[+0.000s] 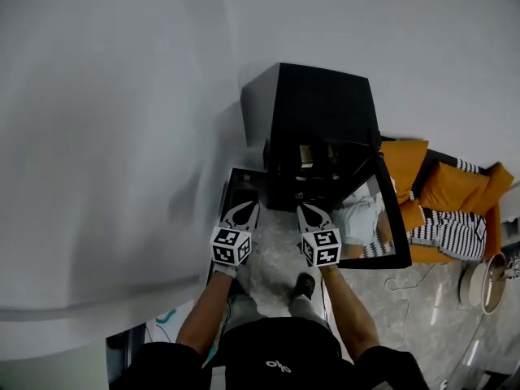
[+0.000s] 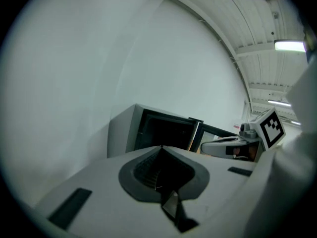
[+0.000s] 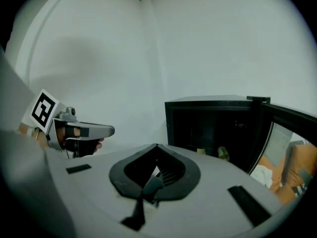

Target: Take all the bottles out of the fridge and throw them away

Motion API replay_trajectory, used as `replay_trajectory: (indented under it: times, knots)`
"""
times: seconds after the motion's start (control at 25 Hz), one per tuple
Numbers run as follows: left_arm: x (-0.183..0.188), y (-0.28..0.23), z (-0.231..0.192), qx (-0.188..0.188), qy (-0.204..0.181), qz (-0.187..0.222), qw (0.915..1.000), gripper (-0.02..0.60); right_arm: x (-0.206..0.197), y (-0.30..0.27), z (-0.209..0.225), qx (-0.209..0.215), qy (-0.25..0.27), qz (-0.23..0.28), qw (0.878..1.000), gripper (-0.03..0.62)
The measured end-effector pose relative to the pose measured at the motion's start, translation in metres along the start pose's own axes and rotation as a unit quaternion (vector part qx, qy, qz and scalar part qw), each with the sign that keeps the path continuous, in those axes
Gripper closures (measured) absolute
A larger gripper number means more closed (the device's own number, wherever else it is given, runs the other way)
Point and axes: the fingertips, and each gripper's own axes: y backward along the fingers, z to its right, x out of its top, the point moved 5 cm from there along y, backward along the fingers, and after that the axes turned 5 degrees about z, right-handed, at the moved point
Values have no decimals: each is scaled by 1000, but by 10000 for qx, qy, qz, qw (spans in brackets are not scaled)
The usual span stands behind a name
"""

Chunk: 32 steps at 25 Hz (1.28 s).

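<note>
Just short of the fridge [image 1: 325, 104] hover two grippers, the left gripper [image 1: 242, 214] and the right gripper [image 1: 313, 215], both clenched on nothing. The single fridge is black and boxy, its glass-paned door [image 1: 388, 218] swung open. Inside, one bottle [image 3: 223, 153] shows dimly; the rest is too dark to count.

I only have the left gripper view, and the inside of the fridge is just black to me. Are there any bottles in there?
Observer: Yes. The right gripper view shows what looks like a small greenish bottle low inside the fridge.
Operator: Is the right claw free to take it?
Observer: Yes. The right claw has its jaws together with nothing between them.
Operator: How far open is the door?
Observer: In the head view the door stands wide open, swung out to the person's right.
</note>
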Motion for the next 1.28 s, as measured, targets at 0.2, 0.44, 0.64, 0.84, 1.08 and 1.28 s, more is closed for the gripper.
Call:
replay_trajectory:
  times: [0.2, 0.44, 0.64, 0.84, 1.08, 1.28]
  knots:
    - [24, -15, 31, -313, -242, 58, 9992, 578, 9, 27, 15, -104, 52, 43, 9999, 586]
    - [36, -26, 49, -470, -340, 134, 9982, 578, 11, 46, 30, -245, 7, 129, 9996, 586]
    - [36, -30, 59, -530, -388, 109, 9978, 578, 13, 54, 41, -310, -20, 165, 9994, 586]
    - [37, -30, 67, -657, -410, 99, 9969, 578, 14, 60, 46, -368, -22, 216, 9991, 586]
    - [36, -31, 79, -903, -564, -10, 9943, 578, 15, 65, 55, -442, -55, 262, 9987, 586]
    - [34, -32, 79, -807, -582, -24, 9950, 578, 16, 64, 62, -422, -56, 295, 9987, 586]
